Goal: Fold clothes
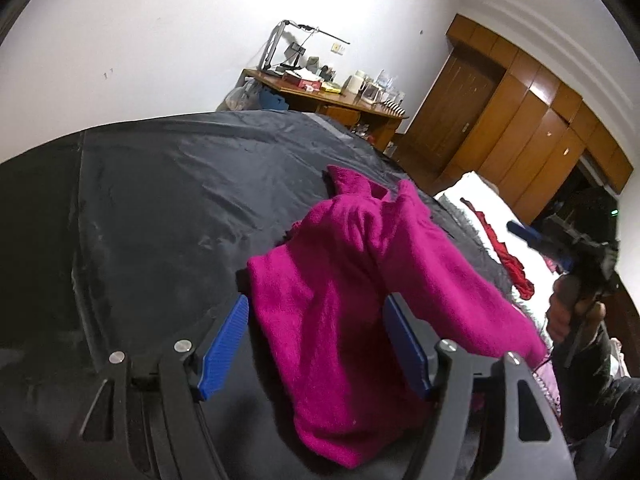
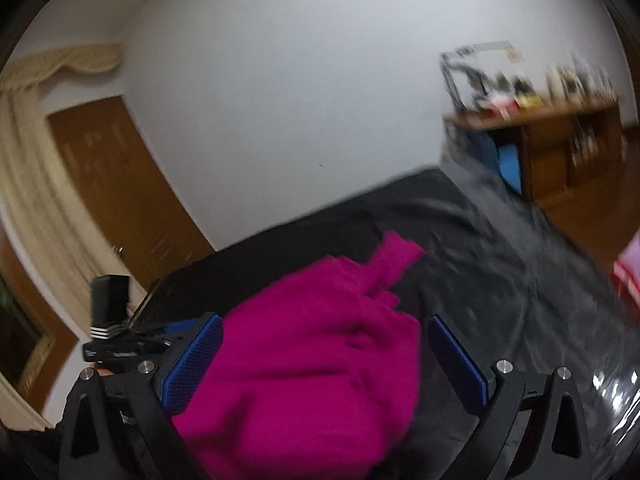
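Note:
A magenta knit sweater (image 1: 340,280) lies bunched on a black sheet (image 1: 160,200) that covers the bed. My left gripper (image 1: 316,300) stands open over the sweater's near edge, and the cloth runs between its blue pads (image 1: 226,344) without being pinched. In the blurred right wrist view, the right gripper (image 2: 324,320) is wide open, with the sweater (image 2: 312,360) heaped between its fingers on the sheet (image 2: 460,240). The left wrist view also shows the right gripper (image 1: 580,248) at the far right, with a person's hand (image 1: 560,312) around it.
A cluttered wooden desk (image 1: 320,96) stands beyond the bed against the white wall. Brown wardrobes (image 1: 520,128) fill the right side. A red garment (image 1: 512,260) lies on white bedding to the right of the sheet. A wooden door (image 2: 120,184) and a cream curtain (image 2: 36,160) are on the left.

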A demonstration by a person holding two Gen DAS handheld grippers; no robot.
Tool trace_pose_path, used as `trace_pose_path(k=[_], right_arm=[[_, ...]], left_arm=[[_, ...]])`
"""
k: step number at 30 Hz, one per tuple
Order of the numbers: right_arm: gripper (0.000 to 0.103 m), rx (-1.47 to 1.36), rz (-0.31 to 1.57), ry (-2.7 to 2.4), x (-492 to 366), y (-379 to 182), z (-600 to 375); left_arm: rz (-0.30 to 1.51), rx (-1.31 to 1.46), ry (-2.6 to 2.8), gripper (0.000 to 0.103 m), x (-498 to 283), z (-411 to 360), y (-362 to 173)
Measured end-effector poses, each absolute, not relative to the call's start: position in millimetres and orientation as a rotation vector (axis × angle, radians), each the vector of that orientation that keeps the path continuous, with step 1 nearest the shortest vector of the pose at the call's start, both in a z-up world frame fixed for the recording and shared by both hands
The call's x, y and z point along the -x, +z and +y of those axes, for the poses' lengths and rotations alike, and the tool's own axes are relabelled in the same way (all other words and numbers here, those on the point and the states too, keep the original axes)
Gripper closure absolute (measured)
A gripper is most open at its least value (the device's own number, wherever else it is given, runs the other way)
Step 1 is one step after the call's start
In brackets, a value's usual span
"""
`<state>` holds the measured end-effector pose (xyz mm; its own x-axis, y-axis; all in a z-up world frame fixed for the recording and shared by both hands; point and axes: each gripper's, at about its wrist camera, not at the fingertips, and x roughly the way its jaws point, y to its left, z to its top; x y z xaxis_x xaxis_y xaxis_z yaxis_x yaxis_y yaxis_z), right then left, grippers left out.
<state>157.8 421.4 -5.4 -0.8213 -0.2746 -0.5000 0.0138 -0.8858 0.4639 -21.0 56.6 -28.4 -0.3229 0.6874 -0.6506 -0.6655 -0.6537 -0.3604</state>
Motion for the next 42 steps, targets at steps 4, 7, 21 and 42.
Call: trace_pose_path(k=[4,7,21,42], right_arm=[[0.000,-0.854,-0.971,-2.541,-139.9,-30.6,444.0],[0.000,-0.788,-1.187,-2.303,-140.9,-37.9,444.6],[0.002,-0.963,-1.121,-2.068,-19.1,-70.4,407.2],[0.089,-0.803,-0.263,-1.955,-155.7,-6.4,304.9]], left_arm=[[-0.036,1.028,2.052,0.028,31.7,67.1,-27.0],[-0.045,1.037,2.052,0.027,39.6,75.6,-28.1],[0.063,0.998,1.901,0.027,23.3,113.3,-27.3],[0.332,0.776,1.945,0.023,-14.8,92.8,28.5]])
